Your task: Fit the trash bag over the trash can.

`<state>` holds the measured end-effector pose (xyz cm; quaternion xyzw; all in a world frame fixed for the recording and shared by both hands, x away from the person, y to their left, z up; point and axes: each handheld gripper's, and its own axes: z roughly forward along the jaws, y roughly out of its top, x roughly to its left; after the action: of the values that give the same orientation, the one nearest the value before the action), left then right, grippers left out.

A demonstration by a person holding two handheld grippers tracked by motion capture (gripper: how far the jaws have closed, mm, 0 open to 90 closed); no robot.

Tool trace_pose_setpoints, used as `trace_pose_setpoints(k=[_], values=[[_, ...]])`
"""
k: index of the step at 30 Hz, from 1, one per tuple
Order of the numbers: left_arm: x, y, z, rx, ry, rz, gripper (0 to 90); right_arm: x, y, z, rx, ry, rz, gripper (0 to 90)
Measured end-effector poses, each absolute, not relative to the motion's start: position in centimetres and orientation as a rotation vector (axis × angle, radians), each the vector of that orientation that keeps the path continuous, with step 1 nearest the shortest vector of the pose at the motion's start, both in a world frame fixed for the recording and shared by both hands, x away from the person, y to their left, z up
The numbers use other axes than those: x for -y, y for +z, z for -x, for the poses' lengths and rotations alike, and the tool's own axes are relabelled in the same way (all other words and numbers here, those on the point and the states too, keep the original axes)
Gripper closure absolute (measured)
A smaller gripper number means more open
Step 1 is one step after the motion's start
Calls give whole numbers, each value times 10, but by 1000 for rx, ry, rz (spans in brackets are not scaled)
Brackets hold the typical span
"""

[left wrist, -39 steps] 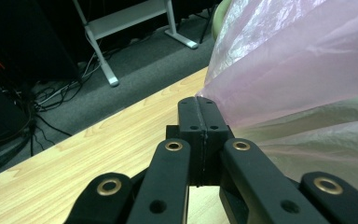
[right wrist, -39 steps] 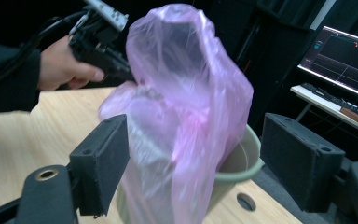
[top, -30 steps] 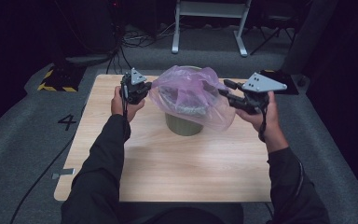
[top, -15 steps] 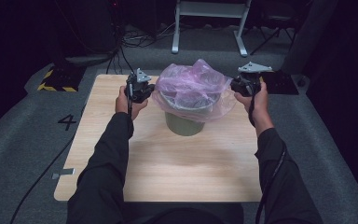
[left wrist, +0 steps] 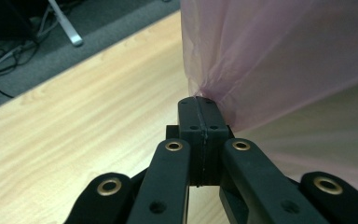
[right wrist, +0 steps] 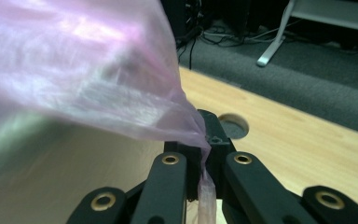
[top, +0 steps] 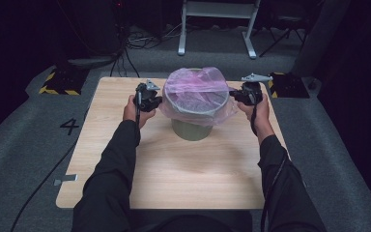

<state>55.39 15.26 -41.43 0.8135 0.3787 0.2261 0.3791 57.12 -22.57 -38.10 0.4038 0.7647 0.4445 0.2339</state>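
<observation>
A grey-green bin (top: pixel 192 126) stands at the far middle of the wooden table (top: pixel 174 169), with a thin pink plastic bag (top: pixel 195 87) stretched over its rim. My left gripper (top: pixel 156 100) is at the bin's left side, shut on the bag's edge (left wrist: pixel 205 91). My right gripper (top: pixel 234 93) is at the bin's right side; its jaws have just been closing and now pinch the bag's edge (right wrist: pixel 200 140), a strip of film hanging down between them. The bag (right wrist: pixel 74 79) is pulled taut between both grippers and drapes down over the bin's wall (left wrist: pixel 317 135).
A round hole (right wrist: pixel 233 125) in the tabletop lies just beyond my right gripper. Grey carpet surrounds the table. A white metal frame (top: pixel 217 24) and cables lie on the floor behind it. Yellow-black marked blocks (top: pixel 58 82) sit off the far corners.
Both grippers have come down beside the bin, the right one moving in from the right. The bag, loosely puffed up before, now lies stretched flat over the rim.
</observation>
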Motion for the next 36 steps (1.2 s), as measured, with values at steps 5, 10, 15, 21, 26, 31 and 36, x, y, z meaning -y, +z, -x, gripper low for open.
trace_pose_setpoints(k=[5, 10, 15, 21, 26, 31, 36], values=[[-154, -417, -552, -956, 540, -2077, 900, 229, -393, -569, -2099, 1292, -1122, 900], [-150, -422, -544, -911, 490, -2059, 900, 227, -399, -564, -2127, 1351, -1110, 900], [-149, -426, -533, -880, 470, -2029, 900, 226, -403, -556, -2138, 1404, -1085, 900], [-159, -431, -524, -870, 455, -1998, 900, 228, -405, -551, -2154, 1434, -1067, 900], [-156, -430, -512, -822, 468, -2025, 900, 227, -405, -542, -2176, 1454, -1036, 900], [-159, -428, -502, -793, 474, -2049, 900, 229, -404, -532, -2199, 1456, -1004, 900], [-171, -426, -493, -791, 491, -2077, 900, 236, -403, -522, -2222, 1437, -987, 900]])
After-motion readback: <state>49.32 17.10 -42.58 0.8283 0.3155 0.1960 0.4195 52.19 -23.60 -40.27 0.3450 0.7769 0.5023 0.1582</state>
